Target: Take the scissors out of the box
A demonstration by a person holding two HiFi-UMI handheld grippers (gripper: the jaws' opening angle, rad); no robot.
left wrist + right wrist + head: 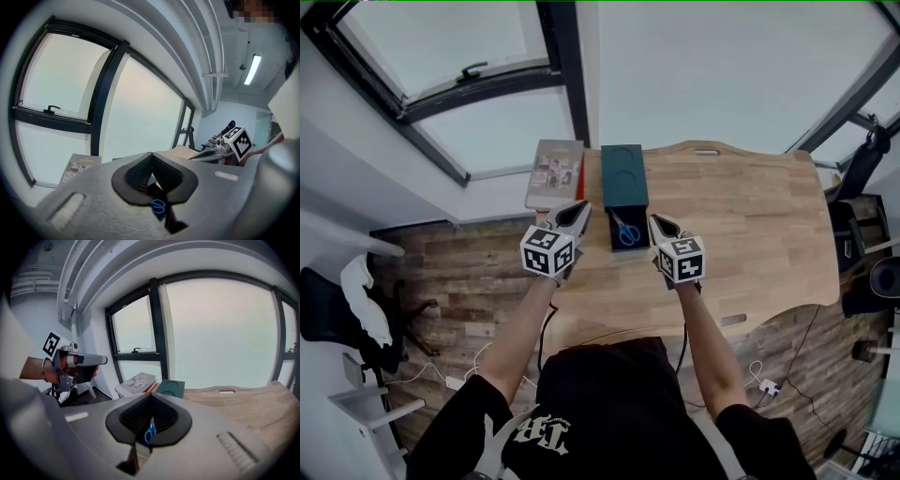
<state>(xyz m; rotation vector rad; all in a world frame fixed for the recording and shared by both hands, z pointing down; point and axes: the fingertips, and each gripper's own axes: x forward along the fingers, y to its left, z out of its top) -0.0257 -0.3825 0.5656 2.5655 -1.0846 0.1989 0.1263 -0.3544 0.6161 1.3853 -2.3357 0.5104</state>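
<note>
On the counter (750,216), the box (623,178) is set at the far edge, leftward. The left gripper (581,208) and right gripper (656,221) are held flanking its near end, fingers pressed together, empty. The scissors (626,230) lie inside there; the fingers should be spread before the handles are pinched.

I read this as an office. A pale wooden desk (750,216) stands before tall, dark-framed windows (441,56). A black swivel chair (323,314) sits off to the left on the wood-plank floor (459,272). White chargers and cables (450,380) trail across that floor. A strip light (252,69) runs along the ceiling, and a stack of books (555,173) lies by the window.
</note>
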